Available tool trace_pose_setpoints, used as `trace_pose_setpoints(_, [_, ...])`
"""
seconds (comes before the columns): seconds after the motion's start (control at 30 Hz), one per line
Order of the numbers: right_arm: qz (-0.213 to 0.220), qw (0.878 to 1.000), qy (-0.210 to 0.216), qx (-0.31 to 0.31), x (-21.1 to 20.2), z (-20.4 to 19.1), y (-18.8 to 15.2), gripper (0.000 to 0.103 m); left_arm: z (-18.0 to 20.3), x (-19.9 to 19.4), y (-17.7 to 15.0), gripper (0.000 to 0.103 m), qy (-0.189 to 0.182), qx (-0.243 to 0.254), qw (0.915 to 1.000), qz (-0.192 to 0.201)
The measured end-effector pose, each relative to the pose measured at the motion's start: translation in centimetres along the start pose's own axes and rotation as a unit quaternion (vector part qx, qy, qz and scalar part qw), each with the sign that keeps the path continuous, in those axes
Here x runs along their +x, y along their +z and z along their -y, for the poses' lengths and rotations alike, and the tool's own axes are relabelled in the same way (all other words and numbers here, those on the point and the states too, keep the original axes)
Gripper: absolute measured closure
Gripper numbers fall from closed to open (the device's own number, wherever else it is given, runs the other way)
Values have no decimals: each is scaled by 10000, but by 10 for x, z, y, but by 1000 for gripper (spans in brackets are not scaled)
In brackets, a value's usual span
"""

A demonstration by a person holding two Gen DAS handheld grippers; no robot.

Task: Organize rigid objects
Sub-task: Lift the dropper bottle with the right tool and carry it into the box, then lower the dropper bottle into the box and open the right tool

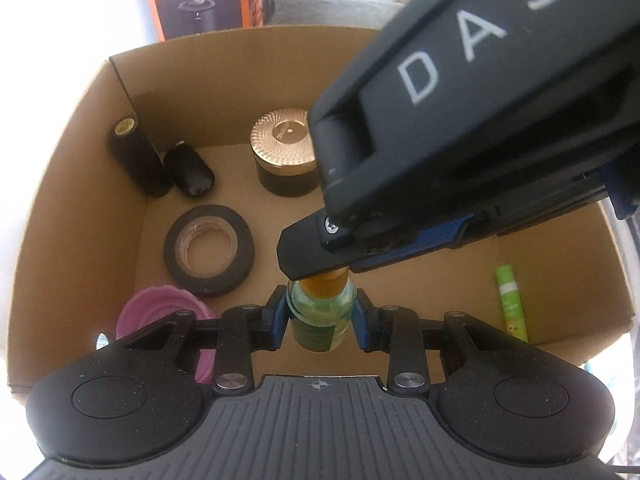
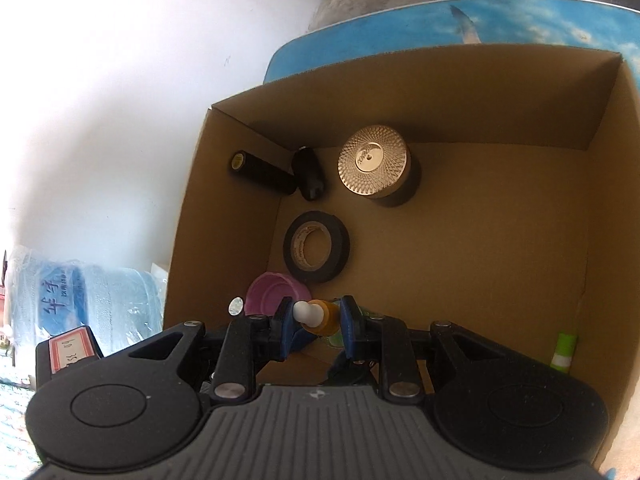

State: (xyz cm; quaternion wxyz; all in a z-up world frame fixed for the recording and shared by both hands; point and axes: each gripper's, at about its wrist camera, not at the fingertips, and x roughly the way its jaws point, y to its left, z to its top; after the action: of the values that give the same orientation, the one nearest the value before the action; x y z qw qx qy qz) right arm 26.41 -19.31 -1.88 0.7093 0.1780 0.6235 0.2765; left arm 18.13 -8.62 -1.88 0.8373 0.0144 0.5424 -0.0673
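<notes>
**boxpacker:** Two grippers on one little thing right now. We've got the small clear bottle of greenish liquid with an orange collar and white dropper bulb hanging over the near edge of the open brown cardboard box. Our left gripper is pinching the bottle's body, and our right gripper is clamped on the orange collar just under the bulb.

**tapefan:** How do we reckon it handles?

**boxpacker:** Light and stiff, we'd guess, but smooth and rounded, so slippery, and it could be glass. The body grip on the label looks safest to us; the rubbery bulb is too squashy to trust.

**tapefan:** What's in the way down there?

**boxpacker:** Seen from the left wrist, the pink ribbed round lid sits at 9 o'clock from the bottle, just beside it, and the black roll of tape is near at 10. The dark jar with a gold patterned lid is at 12, well apart, with the tall black cylinder and black oval case back at 11. The green stick tube lies at 3. Bare floor between 1 and 2 looks free to us.
</notes>
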Motion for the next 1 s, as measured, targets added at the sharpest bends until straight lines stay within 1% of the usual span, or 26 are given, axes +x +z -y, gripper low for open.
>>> trace_pose_setpoints(0.17, [-14, 10000, -52, -27, 3, -1, 0, 75, -1, -3, -1, 70, -11, -14, 10000, 64])
trace_pose_setpoints(0.3, [-5, 9998, -17, 201, 2, 4, 0, 75, -9, -4, 2, 69, -148, -180, 9997, 37])
trace_pose_setpoints(0.5, [19, 9991, 112, 405, 0, 9, -6, 75, -12, -11, -3, 68, -159, -35, 9994, 307])
trace_pose_setpoints(0.67, [93, 9990, 70, 438, -1, 7, -13, 75, -12, -17, -8, 68, -124, 65, 9993, 343])
trace_pose_setpoints(0.73, [160, 9988, 57, 459, -4, 5, -15, 74, -11, -20, -10, 63, -94, 102, 9991, 396])
trace_pose_setpoints(0.8, [257, 9984, 52, 497, -9, 4, -17, 74, -12, -26, -10, 50, -46, 102, 9989, 462])
trace_pose_setpoints(0.83, [327, 9982, 28, 500, -12, 2, -17, 74, -10, -27, -11, 46, -13, 95, 9987, 492])
trace_pose_setpoints(0.9, [498, 9976, -49, 480, -21, -1, -18, 71, -9, -29, -11, 34, 54, 99, 9986, 525])
trace_pose_setpoints(0.93, [588, 9970, -102, 490, -25, -2, -18, 65, -9, -30, -11, 33, 103, 116, 9985, 524])
trace_pose_setpoints(1.0, [713, 9956, -232, 562, -30, -3, -17, 58, -10, -34, -11, 33, 135, 143, 9985, 516])
